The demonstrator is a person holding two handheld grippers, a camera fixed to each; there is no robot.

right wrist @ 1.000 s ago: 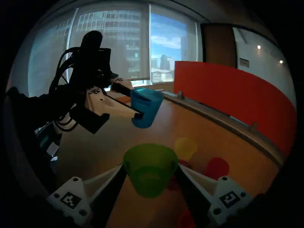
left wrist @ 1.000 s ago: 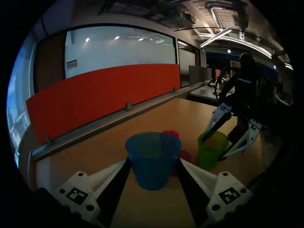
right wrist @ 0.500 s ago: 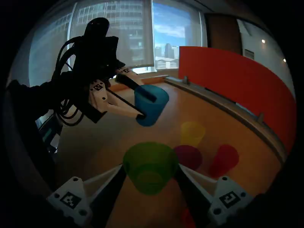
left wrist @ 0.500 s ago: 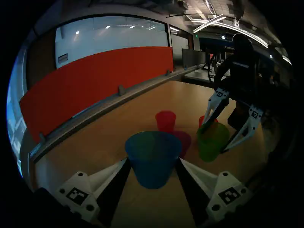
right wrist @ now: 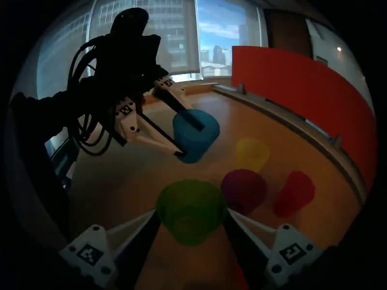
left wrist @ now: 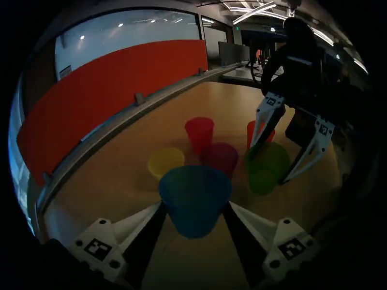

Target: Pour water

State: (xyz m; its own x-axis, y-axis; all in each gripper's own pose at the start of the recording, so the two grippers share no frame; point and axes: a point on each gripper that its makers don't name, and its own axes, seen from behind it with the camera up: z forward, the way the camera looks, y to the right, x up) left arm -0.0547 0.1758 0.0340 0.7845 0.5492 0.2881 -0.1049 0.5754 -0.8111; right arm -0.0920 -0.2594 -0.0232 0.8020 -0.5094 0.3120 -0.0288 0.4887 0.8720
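Now logging the left gripper view. The left gripper (left wrist: 194,205) is clamping the blue cup (left wrist: 194,198), both fingers pressing on its sides. Over the last second this view has been pitching down, so more of the table (left wrist: 121,169) is coming into sight.

Taking the purple cup (left wrist: 221,157) as my marker:
- the yellow cup (left wrist: 166,162) is standing just left of it
- a red cup (left wrist: 199,133) is standing just behind it
- a second red cup (left wrist: 256,133) is showing behind and to its right, partly hidden by a finger
- the right gripper (left wrist: 269,166) is gripping the green cup (left wrist: 265,176) just right of it

Count: one blue, one green, one yellow, one purple, two red.

Switching to the right gripper view. The right gripper (right wrist: 192,212) is squeezing the green cup (right wrist: 191,208), which is now hanging just left of the purple cup (right wrist: 243,189). The blue cup (right wrist: 198,137) is sitting beyond the purple cup and to its left, leaning more than a second ago, still clenched by the left gripper (right wrist: 191,141).

Count here: one each of blue, green, yellow (right wrist: 252,152) and purple, and one clear red (right wrist: 294,192).

I am reading this as lining up the pour, with blue not yet over green. I cannot tell whether either cup holds water.
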